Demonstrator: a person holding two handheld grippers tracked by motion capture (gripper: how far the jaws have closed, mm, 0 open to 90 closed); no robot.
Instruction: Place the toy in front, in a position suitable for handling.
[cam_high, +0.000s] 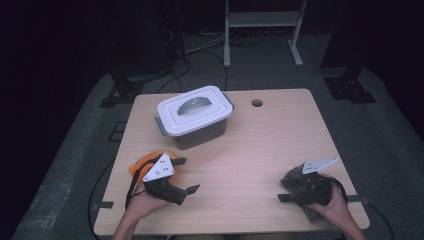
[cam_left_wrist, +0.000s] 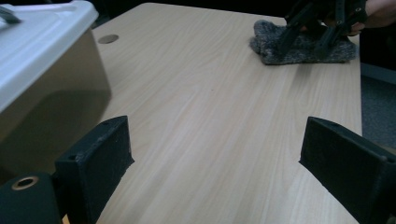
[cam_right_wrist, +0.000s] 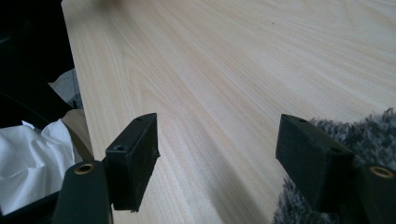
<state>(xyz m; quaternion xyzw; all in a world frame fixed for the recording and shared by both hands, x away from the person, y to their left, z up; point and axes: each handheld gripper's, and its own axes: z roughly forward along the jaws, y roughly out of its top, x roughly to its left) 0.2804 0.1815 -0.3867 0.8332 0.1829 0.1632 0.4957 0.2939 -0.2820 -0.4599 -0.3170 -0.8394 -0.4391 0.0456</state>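
A clear plastic box with a white handled lid (cam_high: 195, 116) stands at the back left of the wooden table (cam_high: 260, 145). The same box (cam_left_wrist: 42, 70) fills the left of the left gripper view. My left gripper (cam_high: 186, 175) hovers in front of it, open and empty (cam_left_wrist: 219, 158), pointing right. An orange object (cam_high: 141, 162) lies partly hidden under that gripper. At the front right lies a grey fuzzy cloth (cam_high: 295, 176) (cam_left_wrist: 303, 46). My right gripper (cam_high: 287, 187) (cam_left_wrist: 322, 25) is over it, open (cam_right_wrist: 219, 154), with one jaw against the cloth (cam_right_wrist: 369, 135).
A round cable hole (cam_high: 257, 103) (cam_left_wrist: 108, 38) sits in the tabletop behind the box. The table's front edge runs close to both hands. Something white and crumpled (cam_right_wrist: 28, 158) shows below that edge. A metal frame (cam_high: 262, 30) stands on the floor beyond the table.
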